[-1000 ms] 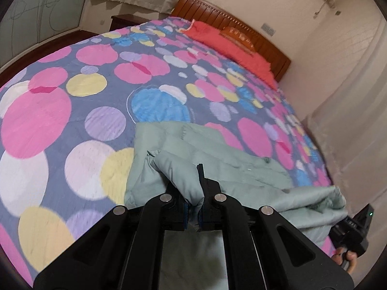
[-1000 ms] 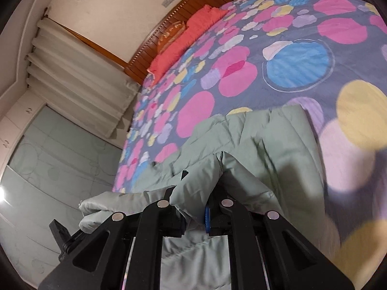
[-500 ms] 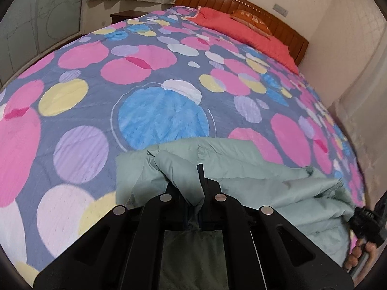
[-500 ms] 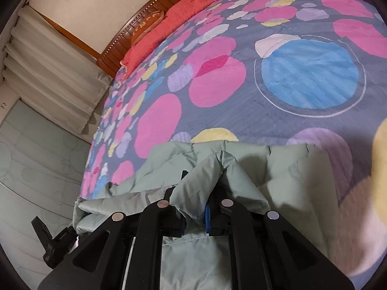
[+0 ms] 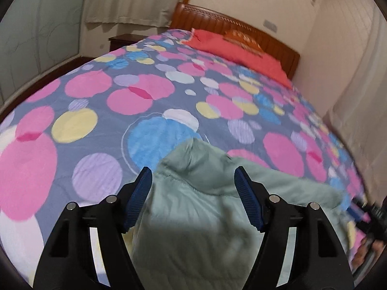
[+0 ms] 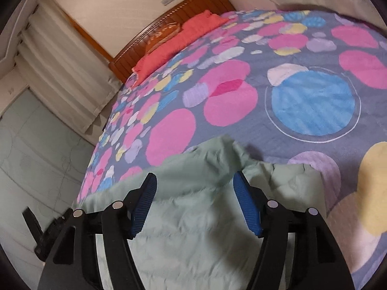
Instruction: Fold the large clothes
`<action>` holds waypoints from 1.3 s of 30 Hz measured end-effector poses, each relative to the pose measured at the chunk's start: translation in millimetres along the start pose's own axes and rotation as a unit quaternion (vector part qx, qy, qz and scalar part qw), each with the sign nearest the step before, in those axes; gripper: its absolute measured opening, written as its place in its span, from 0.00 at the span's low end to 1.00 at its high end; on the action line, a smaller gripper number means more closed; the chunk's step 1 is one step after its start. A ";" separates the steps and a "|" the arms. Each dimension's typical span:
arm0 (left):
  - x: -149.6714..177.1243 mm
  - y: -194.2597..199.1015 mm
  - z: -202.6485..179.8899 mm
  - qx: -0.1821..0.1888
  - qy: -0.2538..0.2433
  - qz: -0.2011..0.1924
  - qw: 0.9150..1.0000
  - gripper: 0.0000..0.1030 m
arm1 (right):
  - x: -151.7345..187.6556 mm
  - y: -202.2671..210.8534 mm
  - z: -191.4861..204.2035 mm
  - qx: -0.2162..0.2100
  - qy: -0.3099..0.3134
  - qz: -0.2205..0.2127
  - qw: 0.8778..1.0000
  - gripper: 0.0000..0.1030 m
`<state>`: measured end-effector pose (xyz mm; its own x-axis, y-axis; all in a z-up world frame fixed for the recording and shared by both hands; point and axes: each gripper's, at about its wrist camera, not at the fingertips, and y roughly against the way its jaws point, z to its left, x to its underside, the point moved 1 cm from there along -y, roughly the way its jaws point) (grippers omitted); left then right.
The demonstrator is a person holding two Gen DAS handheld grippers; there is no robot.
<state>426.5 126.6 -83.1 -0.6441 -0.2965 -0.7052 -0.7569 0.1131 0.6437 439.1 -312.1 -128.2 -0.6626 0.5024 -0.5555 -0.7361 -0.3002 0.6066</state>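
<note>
1. The pale green garment lies on the bed's polka-dot bedspread, at the end far from the wooden headboard; the red pillows sit just below that headboard.
2. The left gripper hangs over the garment with its jaws spread wide; they have just been opening. A raised fold of the green cloth stands between the blue pads, which do not press on it.
3. Seen from the left wrist, the garment's peaked far edge reaches past the fingertips toward the headboard and meets the large blue circle printed on the bedspread.
4. The right gripper is likewise parted, its jaws just having been opening, with loose cloth of the garment between the blue pads and no grip on it.
5. In the right wrist view the garment's far edge rises in a small ridge ahead of the fingertips, toward the headboard.
6. The other gripper appears, blurred, at the outer edge of each view, beside the garment on the side away from the headboard.
</note>
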 end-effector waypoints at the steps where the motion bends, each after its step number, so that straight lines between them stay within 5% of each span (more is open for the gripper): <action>1: 3.0 3.1 1.0 0.004 0.006 -0.001 1.000 0.68 | 5.1 1.4 5.7 0.006 0.014 0.000 1.000 0.63; 6: 25.7 -10.9 -14.5 -0.014 -0.043 0.028 0.999 0.68 | 23.4 -19.2 34.1 0.053 0.091 0.023 0.994 0.63; 16: 7.6 -63.9 -14.4 -0.093 -0.070 0.034 0.993 0.68 | 25.9 -79.6 79.8 0.140 0.226 0.027 0.964 0.63; 22: 19.7 -98.1 -1.8 -0.103 -0.064 0.083 0.989 0.76 | 36.3 -108.5 62.3 0.154 0.218 0.055 0.962 0.64; 26: 15.7 -91.3 -9.6 -0.118 -0.077 0.080 0.987 0.75 | 35.2 -104.9 63.8 0.156 0.217 0.054 0.962 0.64; 30: 11.1 -51.5 -24.8 -0.053 -0.065 0.042 0.996 0.75 | 23.3 -77.4 59.2 0.141 0.192 0.023 0.971 0.64; 33: 17.2 -44.6 -39.2 -0.028 -0.075 0.044 0.996 0.75 | 17.5 -69.5 46.4 0.171 0.185 0.012 0.968 0.64; 39: 32.1 -86.4 -29.1 -0.077 -0.078 0.089 0.990 0.76 | 20.1 -86.5 17.1 0.194 0.161 0.040 0.967 0.65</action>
<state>474.5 79.7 -152.7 -0.7838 -0.1330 -0.6067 -0.6121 0.0004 0.7907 491.8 -262.1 -182.2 -0.7699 0.1937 -0.6080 -0.6149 0.0298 0.7881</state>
